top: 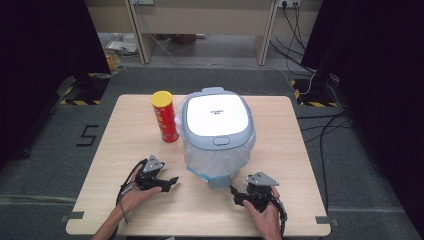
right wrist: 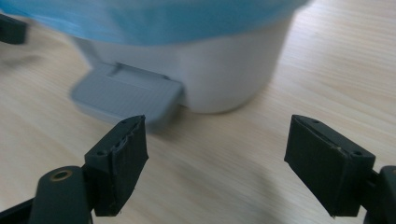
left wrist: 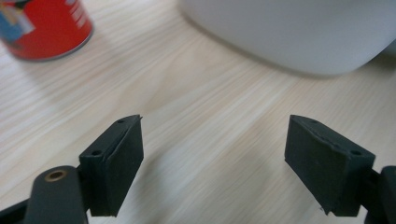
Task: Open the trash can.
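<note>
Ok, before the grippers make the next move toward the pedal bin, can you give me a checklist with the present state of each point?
1. Left gripper open, holds nothing: ok.
2. Right gripper open, holds nothing: ok.
3. Foot pedal is free, with nothing lying on it: ok.
4. Bin lid closed: ok.
5. Red can upright, beside the pedal bin: ok.
6. Can touching the bin or apart: cannot tell.

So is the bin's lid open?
No, the bin has its lid shut flat on top, beside the red can.
</note>
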Demonstrator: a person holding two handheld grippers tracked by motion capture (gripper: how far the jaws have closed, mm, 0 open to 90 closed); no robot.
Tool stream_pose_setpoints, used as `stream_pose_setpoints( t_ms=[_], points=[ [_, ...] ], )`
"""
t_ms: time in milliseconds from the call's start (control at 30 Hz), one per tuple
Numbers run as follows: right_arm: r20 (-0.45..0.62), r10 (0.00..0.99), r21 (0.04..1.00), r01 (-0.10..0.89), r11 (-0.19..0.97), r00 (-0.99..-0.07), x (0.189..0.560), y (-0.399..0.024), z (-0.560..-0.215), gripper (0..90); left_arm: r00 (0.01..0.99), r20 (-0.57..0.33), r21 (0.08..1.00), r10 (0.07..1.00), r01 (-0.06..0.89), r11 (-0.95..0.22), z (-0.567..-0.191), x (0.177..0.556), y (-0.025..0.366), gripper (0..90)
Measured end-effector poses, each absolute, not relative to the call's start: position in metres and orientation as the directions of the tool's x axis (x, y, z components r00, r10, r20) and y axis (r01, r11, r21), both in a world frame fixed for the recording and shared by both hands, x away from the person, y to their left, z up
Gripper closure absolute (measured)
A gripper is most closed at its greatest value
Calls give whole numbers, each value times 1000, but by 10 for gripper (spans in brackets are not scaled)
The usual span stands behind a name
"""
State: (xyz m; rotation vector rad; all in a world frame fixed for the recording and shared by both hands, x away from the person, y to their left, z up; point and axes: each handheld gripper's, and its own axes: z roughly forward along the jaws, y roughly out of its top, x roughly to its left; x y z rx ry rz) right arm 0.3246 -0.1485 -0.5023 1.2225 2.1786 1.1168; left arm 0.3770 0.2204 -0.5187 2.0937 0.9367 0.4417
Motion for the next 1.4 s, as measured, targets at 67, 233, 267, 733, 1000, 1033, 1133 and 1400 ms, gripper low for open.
stream_pose_setpoints(
  t_ms=[67,233,267,733,1000,1033,1133,1400],
  points=[
    [34,829,807,505,307,-558,322,-141,-501,220,658,27,765,753,471,-439,-520,378,226,191],
    [8,757,806,452,382,-653,315,-120,-502,233,659,-15,754,752,502,-424,-524,378,241,176],
    [8,748,809,444,386,-664,314,-117,-502,233,663,-16,754,749,500,-426,-524,378,244,174],
    [-21,704,822,389,417,-710,311,-96,-506,214,670,-17,755,742,496,-430,-524,381,255,175],
    [-17,693,814,392,428,-721,312,-97,-508,214,668,-16,754,744,496,-430,-524,381,255,174],
    [-23,690,810,391,438,-723,312,-97,-508,214,668,-16,754,744,496,-430,-524,381,255,174],
    [-23,691,807,394,440,-723,313,-96,-508,215,665,-16,754,746,499,-428,-524,381,255,174],
    [-42,694,801,391,454,-719,315,-95,-509,214,663,-18,754,748,500,-425,-524,381,255,174]
  ],
)
